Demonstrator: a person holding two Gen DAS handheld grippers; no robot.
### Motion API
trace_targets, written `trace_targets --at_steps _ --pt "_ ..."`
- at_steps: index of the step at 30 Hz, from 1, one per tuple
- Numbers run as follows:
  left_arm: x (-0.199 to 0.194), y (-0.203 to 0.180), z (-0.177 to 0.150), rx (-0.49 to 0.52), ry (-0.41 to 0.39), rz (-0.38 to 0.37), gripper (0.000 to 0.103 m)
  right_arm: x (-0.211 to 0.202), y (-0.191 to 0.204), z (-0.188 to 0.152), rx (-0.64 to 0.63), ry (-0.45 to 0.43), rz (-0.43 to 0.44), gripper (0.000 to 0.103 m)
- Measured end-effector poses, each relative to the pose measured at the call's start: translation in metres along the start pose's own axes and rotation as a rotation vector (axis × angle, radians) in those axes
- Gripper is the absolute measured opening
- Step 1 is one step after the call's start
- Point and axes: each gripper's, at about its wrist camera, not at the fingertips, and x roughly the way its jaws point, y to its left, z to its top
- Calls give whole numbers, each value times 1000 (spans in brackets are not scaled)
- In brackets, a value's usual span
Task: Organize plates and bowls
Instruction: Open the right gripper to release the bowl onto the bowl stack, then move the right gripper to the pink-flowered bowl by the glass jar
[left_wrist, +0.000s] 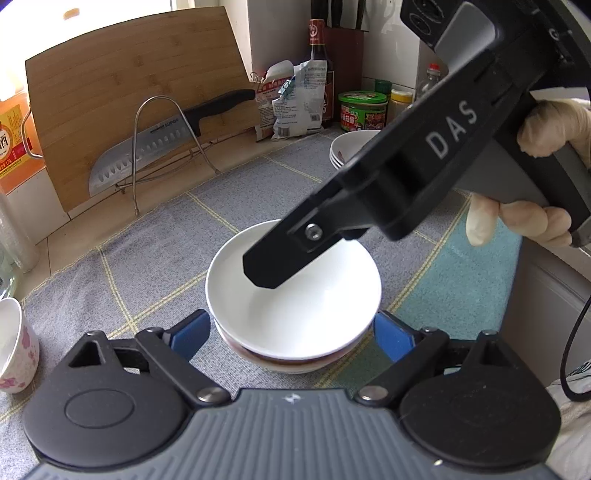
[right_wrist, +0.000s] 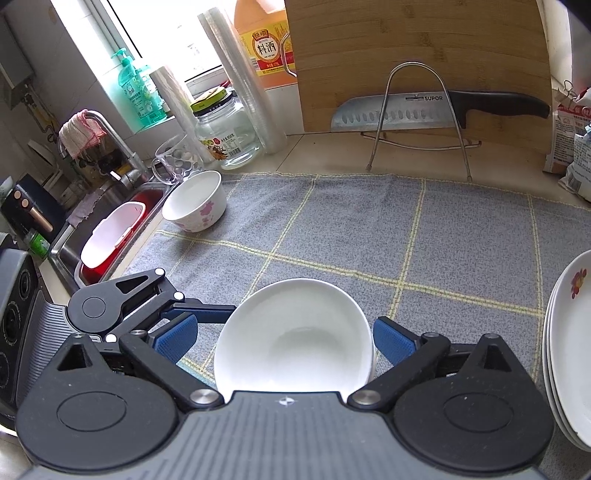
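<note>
**Spotter:** Where are the bowls, and what are your claws doing?

**Me:** The white bowl (left_wrist: 293, 295) sits nested on top of a small bowl stack (left_wrist: 291, 360) on the grey checked cloth (left_wrist: 155, 258), toward the near edge of the surface. My left claw (left_wrist: 291, 334) is spread, its blue pads on either side of the stack; I can't tell if they touch it. My right claw (right_wrist: 282, 341) is spread wide too, with the bowl's rim lying between its pads and neither one pressing on it. So I reckon the bowl is released and resting on its own.

**Spotter:** What worries you?

**Me:** From the right wrist the top bowl looks tilted, so it may not be seated square. If I pull either claw back carelessly, a pad could catch the rim and tip or drag the stack toward the near edge. One right finger (left_wrist: 280, 258) also hangs over the bowl's hollow; lifting it crooked could clip the rim.

**Spotter:** Anything else close by?

**Me:** A plate stack (right_wrist: 569, 350) at the right edge, and the flowered bowl (right_wrist: 195, 205) well apart by the sink (right_wrist: 110, 236), which I judge is still to be gathered.
</note>
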Motion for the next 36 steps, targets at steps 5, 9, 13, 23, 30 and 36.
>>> trace_targets --at_steps 5,9,13,23,30,36 --pt "-8 6 1 -11 -24 17 96 2 2 1 -7 0 2 103" --pt "-13 10 -1 -29 -40 33 97 3 5 2 -19 2 -6 103" --pt "-19 16 -6 -57 -52 62 97 4 11 4 -43 3 -18 103" --pt "-34 67 -36 -242 -69 260 97 18 41 20 -160 10 -52 103" --pt "-52 117 -64 -364 -71 430 97 44 76 42 -243 20 -28 103" --pt "-51 151 -79 -403 -62 560 97 76 104 67 -310 27 13 103"
